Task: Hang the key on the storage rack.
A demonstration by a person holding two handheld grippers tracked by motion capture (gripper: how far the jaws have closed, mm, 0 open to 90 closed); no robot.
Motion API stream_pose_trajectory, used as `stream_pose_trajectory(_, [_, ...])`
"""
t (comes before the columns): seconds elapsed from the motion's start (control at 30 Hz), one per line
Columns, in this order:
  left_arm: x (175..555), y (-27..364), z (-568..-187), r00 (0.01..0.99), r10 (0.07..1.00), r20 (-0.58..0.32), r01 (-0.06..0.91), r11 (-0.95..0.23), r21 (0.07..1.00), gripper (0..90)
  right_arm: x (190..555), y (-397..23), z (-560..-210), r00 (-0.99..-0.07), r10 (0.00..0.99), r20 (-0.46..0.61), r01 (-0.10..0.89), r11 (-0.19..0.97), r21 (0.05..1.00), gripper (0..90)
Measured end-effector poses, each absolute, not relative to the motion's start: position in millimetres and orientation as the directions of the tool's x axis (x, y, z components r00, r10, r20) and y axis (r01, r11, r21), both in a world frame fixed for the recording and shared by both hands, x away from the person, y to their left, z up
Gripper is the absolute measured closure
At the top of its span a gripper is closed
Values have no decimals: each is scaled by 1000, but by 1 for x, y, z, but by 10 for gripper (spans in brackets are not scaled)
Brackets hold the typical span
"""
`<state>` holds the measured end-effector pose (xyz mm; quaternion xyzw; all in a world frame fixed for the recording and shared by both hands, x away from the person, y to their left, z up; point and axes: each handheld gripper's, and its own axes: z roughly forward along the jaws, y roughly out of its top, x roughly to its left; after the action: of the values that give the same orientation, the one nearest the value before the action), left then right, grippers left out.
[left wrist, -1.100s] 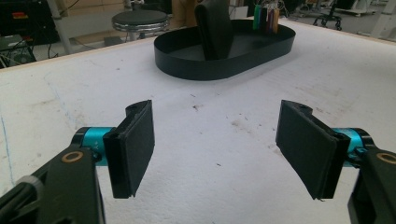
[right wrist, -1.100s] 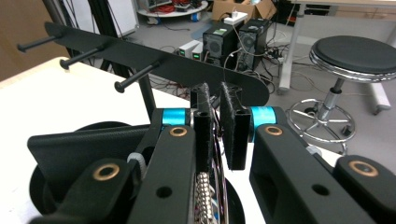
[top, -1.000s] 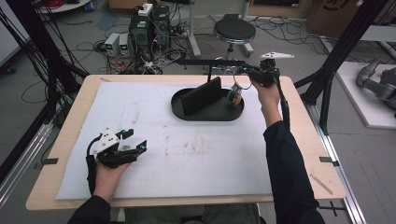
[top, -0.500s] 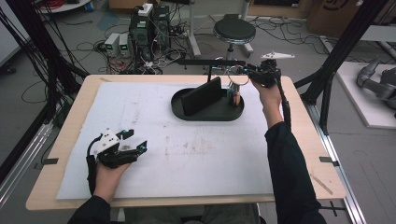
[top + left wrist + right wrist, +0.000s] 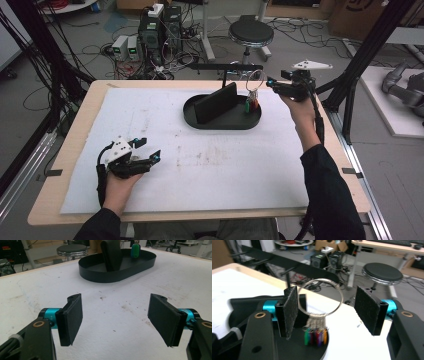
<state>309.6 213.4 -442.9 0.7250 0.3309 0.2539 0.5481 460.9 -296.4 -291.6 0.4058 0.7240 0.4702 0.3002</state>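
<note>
A: Where is the key ring (image 5: pixel 320 297) sitting now?

B: It is standing upright at the end of the black oval tray (image 5: pixel 200 119) nearest the right gripper (image 5: pixel 272 85), its bunch of coloured tags (image 5: pixel 315 336) resting on the tray floor. The wire loop is rising between the right gripper's pads, and neither pad is pressing on it. The jaws have just been opening, so I am judging this as the release step: the ring is being let go in the tray.

A: And the left gripper (image 5: pixel 117 320)?

B: It is resting low over the white mat (image 5: pixel 225 165), well apart from the tray, jaws spread wide with nothing between them.

A: What is the next move asking for?

B: I would say the right gripper needs drawing straight back from the loop, so that neither pad is catching the wire and tipping the bunch over. The ring is looking precariously balanced, leaning close to the dark upright stand (image 5: pixel 216 102) in the tray.

A: And around it?

B: The mat is covering a wooden table (image 5: pixel 70 150), scuffed in front of the left gripper. Beyond the right gripper a round stool (image 5: pixel 251 34), computer boxes (image 5: pixel 160 22) and loose cables are crowding the floor.
</note>
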Motion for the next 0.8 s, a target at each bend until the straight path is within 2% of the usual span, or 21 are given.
stream_pose_trajectory(0.33, [314, 207, -442, 665, 747, 12, 194, -188, 963, 282, 406, -320, -296, -537, 843, -35, 277, 215, 937, 357])
stream_pose_trajectory(0.57, [316, 207, -441, 661, 750, 12, 192, -184, 964, 282, 375, -335, -316, -569, 822, 14, 260, 163, 952, 341])
stream_pose_trajectory(0.7, [317, 208, -439, 663, 749, 18, 186, -187, 965, 282, 358, -339, -331, -582, 813, 7, 237, 162, 958, 333])
stream_pose_trajectory(0.8, [316, 210, -438, 657, 754, 30, 178, -194, 965, 282, 350, -341, -340, -598, 801, 28, 251, 154, 956, 329])
